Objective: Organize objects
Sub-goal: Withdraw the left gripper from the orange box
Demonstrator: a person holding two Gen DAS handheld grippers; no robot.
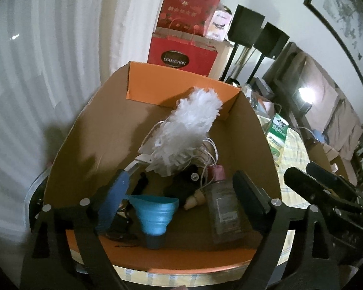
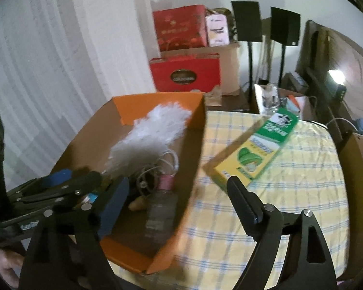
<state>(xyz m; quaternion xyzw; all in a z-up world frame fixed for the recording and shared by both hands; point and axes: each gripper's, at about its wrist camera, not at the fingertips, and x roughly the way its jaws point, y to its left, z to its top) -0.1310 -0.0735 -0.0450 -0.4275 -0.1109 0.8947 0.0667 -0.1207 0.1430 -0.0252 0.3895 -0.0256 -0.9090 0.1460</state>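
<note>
Jaws apart; duster (image 1: 188, 130) head prob. far-pointing.

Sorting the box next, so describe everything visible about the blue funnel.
The blue funnel looks like soft, ribbed silicone: a wide light-blue cone narrowing to a darker grey-blue spout. It stands mouth-up, slightly tilted, near the front wall of the cardboard box, between the open left gripper's fingers, which don't grip it.

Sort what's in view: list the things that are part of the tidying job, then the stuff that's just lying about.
Part of the job:
cardboard box
white duster
blue funnel
clear bottle
white cable
green and yellow carton, still on the checked tablecloth

Lying about:
red gift bags
black speakers
</note>
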